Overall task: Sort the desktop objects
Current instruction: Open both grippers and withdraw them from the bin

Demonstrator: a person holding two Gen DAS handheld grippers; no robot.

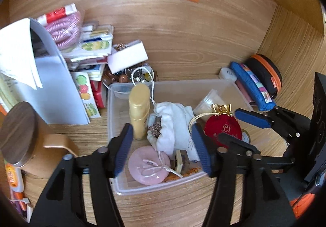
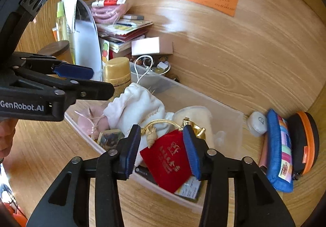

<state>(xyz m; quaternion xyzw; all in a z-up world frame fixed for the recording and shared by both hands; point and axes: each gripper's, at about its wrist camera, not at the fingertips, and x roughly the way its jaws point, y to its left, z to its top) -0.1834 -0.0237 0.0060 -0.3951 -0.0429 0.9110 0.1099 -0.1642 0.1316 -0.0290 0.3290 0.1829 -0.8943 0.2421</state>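
Observation:
A clear plastic bin (image 1: 212,84) (image 2: 228,117) on the wooden desk holds a gold bottle (image 1: 139,111) (image 2: 118,73), a white drawstring pouch (image 1: 173,125) (image 2: 136,109), a pink pouch (image 1: 148,166) (image 2: 91,119), a red velvet pouch (image 1: 223,129) (image 2: 167,159) and a clear cup (image 1: 207,102). My left gripper (image 1: 161,145) is open above the white and pink pouches. My right gripper (image 2: 162,149) is open, its pads on either side of the red pouch's top, not closed on it. It also shows in the left wrist view (image 1: 252,118).
A blue pencil case (image 2: 280,149) (image 1: 252,86), a black-and-orange round case (image 2: 304,141) and a white puck (image 2: 257,123) lie right of the bin. Books, papers and a white box (image 1: 128,56) are stacked at the left. A wooden-lidded jar (image 1: 18,133) stands near left.

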